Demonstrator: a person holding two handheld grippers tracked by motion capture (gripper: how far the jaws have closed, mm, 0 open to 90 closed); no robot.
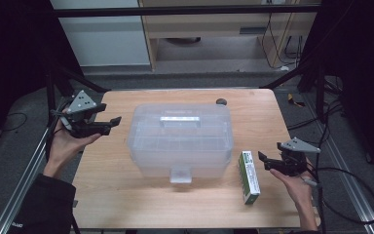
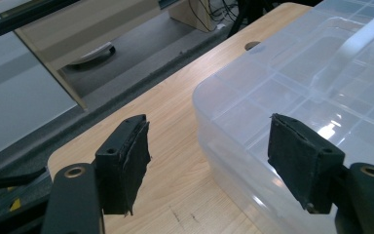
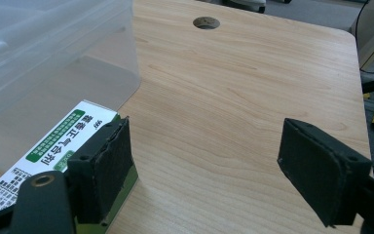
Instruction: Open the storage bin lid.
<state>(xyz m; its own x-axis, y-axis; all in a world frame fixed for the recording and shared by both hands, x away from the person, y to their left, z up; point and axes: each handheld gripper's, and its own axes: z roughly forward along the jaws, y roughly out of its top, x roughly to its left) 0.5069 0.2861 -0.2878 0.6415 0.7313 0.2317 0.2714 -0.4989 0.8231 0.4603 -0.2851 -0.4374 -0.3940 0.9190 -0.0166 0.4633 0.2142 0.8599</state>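
A clear plastic storage box (image 1: 180, 136) with a shut lid and a front latch stands in the middle of the wooden table (image 1: 253, 112). A green and white carton (image 1: 249, 176) lies flat just right of it. My left gripper (image 1: 108, 113) hangs open above the table's left edge, apart from the box; in the left gripper view the left gripper (image 2: 209, 151) has bare wood in its gap and the box (image 2: 311, 87) behind its right jaw. My right gripper (image 1: 265, 161) is open just right of the carton. In the right gripper view the carton (image 3: 53, 141) lies beside the left jaw of the right gripper (image 3: 204, 165).
A round cable hole (image 1: 221, 102) sits in the table near its far edge, behind the box. Metal frame rails run along both sides of the table. Cables trail on the floor at the right. A cabinet stands beyond the far edge.
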